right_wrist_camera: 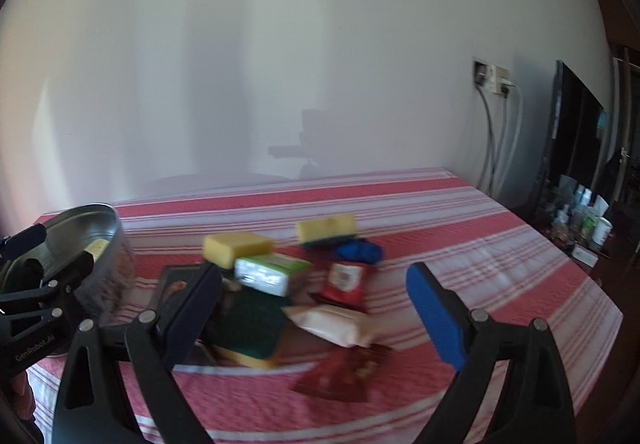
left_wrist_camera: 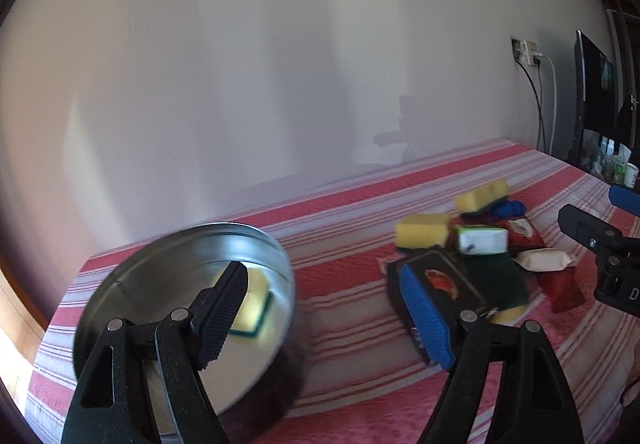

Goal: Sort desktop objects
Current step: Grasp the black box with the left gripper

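Sorting looks barely begun: one sponge (left_wrist_camera: 252,300) lies in the metal bowl (left_wrist_camera: 132,284), the pile (right_wrist_camera: 280,284) beside the bowl remains, and the left claw (left_wrist_camera: 332,308) and right claw (right_wrist_camera: 316,308) are both released.

Striped cloth (right_wrist_camera: 460,219); wall socket (right_wrist_camera: 490,77); monitor (right_wrist_camera: 574,123).

I'm seeing sponges, packets and a box (right_wrist_camera: 262,274) lying heaped mid-bed; one yellow sponge (left_wrist_camera: 254,290) is sitting inside the metal bowl (left_wrist_camera: 160,272) near the bed's left edge.

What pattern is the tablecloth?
Red with white stripes, clearest in the right wrist view.
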The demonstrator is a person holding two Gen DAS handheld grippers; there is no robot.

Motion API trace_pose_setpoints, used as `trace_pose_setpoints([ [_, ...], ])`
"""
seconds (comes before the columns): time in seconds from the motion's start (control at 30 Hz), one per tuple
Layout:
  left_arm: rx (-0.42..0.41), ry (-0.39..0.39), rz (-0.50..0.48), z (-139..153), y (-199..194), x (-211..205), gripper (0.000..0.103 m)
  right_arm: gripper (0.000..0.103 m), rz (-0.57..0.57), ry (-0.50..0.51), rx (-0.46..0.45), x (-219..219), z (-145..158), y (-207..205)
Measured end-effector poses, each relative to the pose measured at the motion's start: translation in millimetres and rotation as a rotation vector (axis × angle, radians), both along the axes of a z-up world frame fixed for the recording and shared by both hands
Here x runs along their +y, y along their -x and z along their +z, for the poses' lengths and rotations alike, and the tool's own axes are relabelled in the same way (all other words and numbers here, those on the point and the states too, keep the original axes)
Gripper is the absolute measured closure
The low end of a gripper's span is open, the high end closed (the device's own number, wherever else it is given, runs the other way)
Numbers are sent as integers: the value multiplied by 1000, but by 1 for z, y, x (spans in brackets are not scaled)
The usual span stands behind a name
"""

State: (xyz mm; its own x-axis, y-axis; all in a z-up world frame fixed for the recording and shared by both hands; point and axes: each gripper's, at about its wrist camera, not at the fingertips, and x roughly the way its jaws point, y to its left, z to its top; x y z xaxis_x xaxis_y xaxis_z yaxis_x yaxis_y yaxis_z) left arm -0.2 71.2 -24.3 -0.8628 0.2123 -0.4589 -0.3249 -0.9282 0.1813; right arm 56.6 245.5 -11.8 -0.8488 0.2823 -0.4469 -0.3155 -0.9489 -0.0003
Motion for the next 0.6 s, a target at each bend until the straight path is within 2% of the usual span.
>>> trace_pose_setpoints([
  [0.23, -93, 24, -32, -14, 10, 43, 23, 8, -57, 67, -15, 37, -6, -15],
  [0.6, -249, 57, 15, -36, 40, 82, 23, 8, -75, 127, -32, 66, -16, -26],
])
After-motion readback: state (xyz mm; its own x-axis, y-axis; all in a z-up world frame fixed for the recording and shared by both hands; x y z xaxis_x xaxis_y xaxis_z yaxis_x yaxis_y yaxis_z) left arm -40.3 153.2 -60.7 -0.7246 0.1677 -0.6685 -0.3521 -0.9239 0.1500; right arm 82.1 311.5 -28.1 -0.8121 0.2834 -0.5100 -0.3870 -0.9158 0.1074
